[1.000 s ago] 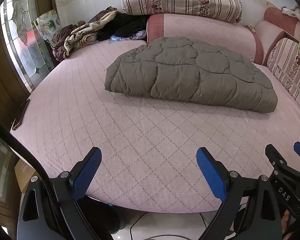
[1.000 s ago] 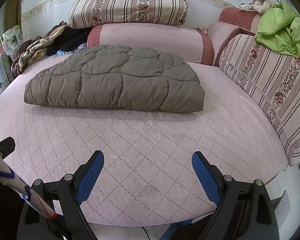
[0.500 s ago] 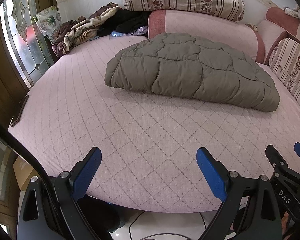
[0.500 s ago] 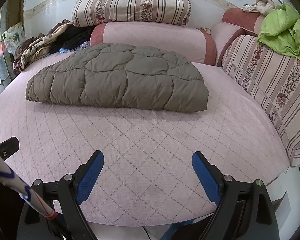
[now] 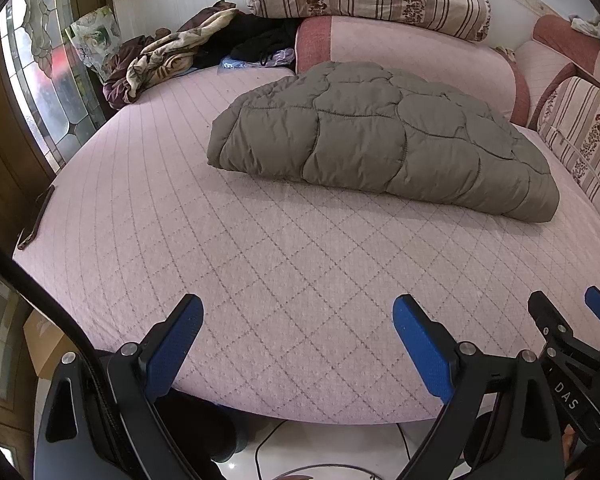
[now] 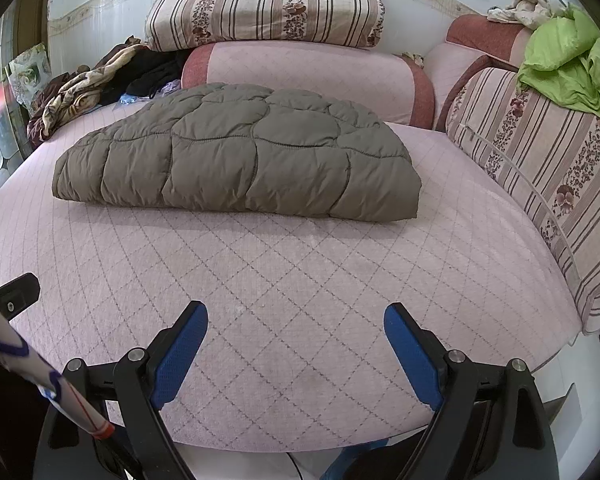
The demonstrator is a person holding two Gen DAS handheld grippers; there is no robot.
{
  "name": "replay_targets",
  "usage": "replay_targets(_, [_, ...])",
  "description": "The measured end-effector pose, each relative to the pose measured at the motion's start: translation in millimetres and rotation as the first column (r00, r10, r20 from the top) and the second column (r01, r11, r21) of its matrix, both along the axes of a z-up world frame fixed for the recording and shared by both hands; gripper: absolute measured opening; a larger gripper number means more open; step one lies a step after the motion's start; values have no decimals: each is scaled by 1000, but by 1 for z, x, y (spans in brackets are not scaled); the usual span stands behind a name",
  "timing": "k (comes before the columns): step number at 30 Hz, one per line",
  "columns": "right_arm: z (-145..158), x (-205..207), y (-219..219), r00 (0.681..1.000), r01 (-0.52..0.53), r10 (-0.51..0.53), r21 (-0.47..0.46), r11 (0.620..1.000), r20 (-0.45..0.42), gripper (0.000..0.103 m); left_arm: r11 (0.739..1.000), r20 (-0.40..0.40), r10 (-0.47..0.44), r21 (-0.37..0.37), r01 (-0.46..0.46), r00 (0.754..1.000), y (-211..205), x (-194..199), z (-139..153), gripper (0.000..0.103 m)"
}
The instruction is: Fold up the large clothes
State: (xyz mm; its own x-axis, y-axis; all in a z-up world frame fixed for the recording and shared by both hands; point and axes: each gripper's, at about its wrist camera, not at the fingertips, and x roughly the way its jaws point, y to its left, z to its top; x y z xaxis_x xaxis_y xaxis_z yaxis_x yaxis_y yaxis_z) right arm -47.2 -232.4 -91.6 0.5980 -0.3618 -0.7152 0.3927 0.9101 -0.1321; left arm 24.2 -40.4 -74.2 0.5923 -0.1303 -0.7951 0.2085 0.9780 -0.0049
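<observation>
Quilted jacket [image 6: 236,160] lengthwise across bed [image 6: 300,280]

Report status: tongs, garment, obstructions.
Left tongs and right tongs open, empty. Olive-grey quilted padded coat folded on pink quilted bed. Nothing between.

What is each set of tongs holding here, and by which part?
Nothing. The left tongs and right tongs are both open and empty, well short of the quilted jacket.
</observation>
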Motion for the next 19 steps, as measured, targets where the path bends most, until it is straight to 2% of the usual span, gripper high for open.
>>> replay_targets(19, [-6,3,0,1000,9,-9,25,1000,-18,93,1000,-29,-11,-9,10,1000,3,5,-5,95])
